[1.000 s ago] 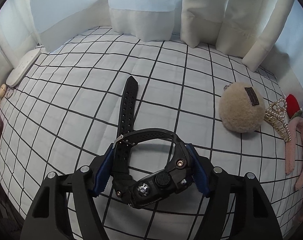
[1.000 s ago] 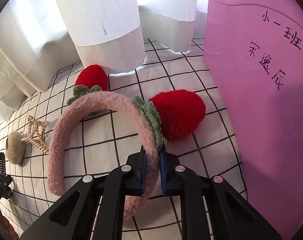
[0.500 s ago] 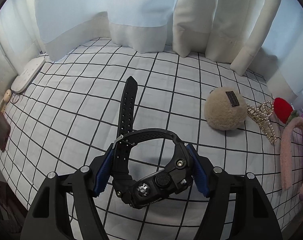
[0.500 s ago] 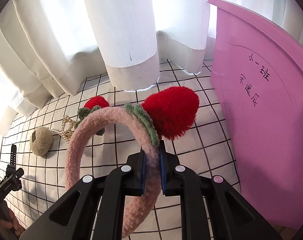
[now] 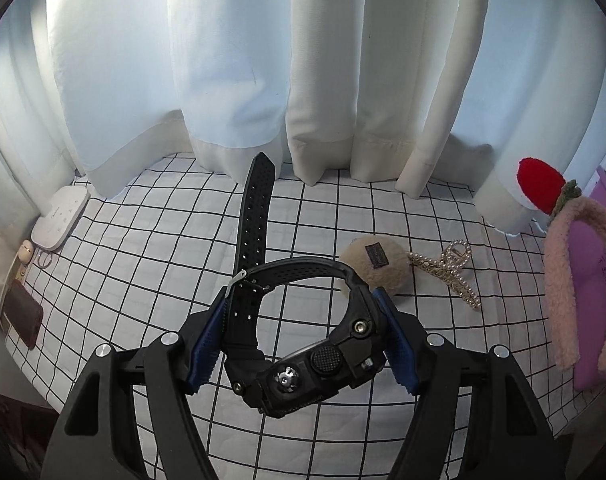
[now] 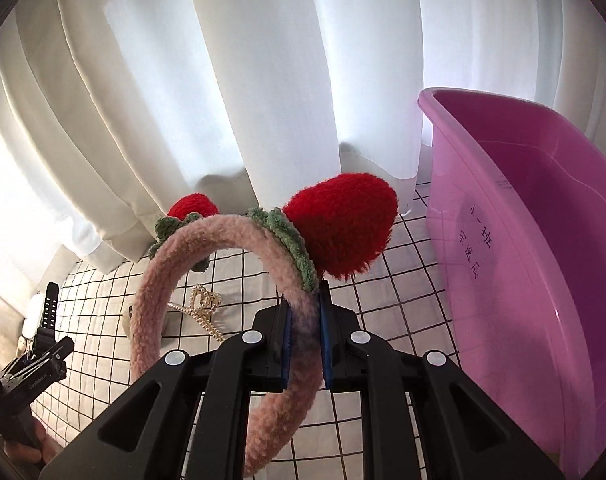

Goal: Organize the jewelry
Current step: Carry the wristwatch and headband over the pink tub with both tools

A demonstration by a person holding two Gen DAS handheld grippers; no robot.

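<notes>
A: Which step is this?
B: The carry. The right gripper (image 6: 305,338) pinches the pink headband (image 6: 239,280); the left gripper (image 5: 301,344) clamps the black watch (image 5: 303,364). Both are clear of the sheet.
A: And next?
B: Probably over the purple bin (image 6: 543,248) just beyond, then release.

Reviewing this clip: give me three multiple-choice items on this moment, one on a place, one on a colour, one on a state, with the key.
1. Where does the pearl hair claw lie?
A. inside the tub
B. on the checked cloth beside the beige pompom
C. in the left hand-held gripper

2. What colour is the tub?
A. pink-purple
B. green
C. black

3. What is the state of the right hand-held gripper?
A. open and empty
B. shut on a watch
C. shut on the fluffy headband

Key: 1 B, the claw rests on the cloth next to the pompom. 2 A, the tub wall is plainly pink-purple. 3 C, its pads pinch the pink band; the black watch sits in the left hand-held gripper.
</notes>
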